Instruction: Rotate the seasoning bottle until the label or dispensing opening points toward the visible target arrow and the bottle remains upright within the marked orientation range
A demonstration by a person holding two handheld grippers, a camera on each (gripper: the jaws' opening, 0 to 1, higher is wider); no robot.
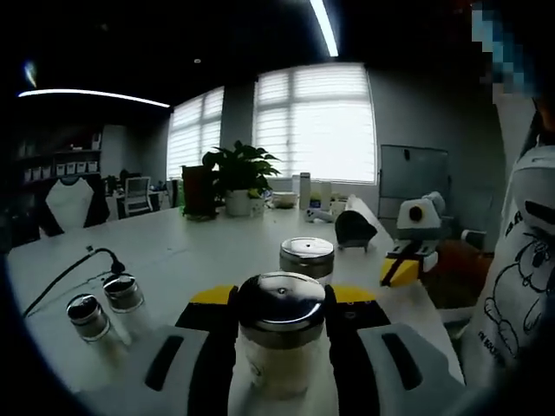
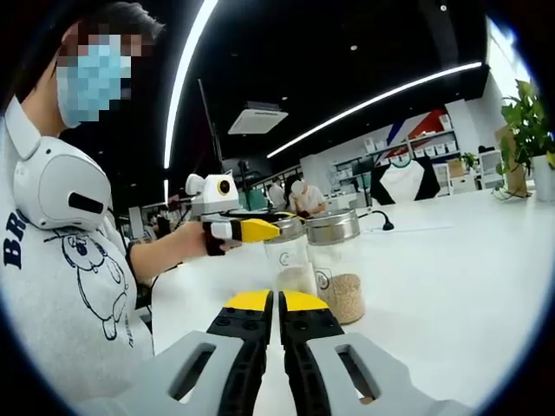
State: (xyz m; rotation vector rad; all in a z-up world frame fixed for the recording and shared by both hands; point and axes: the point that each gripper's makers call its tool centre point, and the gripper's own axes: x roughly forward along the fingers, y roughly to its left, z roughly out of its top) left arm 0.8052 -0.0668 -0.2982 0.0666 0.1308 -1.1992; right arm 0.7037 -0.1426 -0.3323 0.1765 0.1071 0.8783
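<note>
My left gripper (image 1: 282, 297) is shut on a seasoning bottle (image 1: 280, 347) with a shiny metal lid and pale contents, held upright just above the white table (image 1: 199, 251). A second metal-lidded bottle (image 1: 306, 257) stands close behind it. The right gripper view has the held bottle (image 2: 292, 267) beside a jar of seeds (image 2: 341, 290), with the left gripper (image 2: 247, 230) clamped near its lid. My right gripper (image 2: 277, 302) is shut with nothing between its yellow-tipped jaws, low over the table in front of both bottles. It also appears in the left gripper view as the right gripper (image 1: 401, 267).
Two small glass shakers (image 1: 104, 305) stand at the left beside a black cable (image 1: 74, 270). A potted plant (image 1: 238, 178) and small containers sit at the table's far end. The person (image 2: 69, 260) holding the grippers stands at the table edge.
</note>
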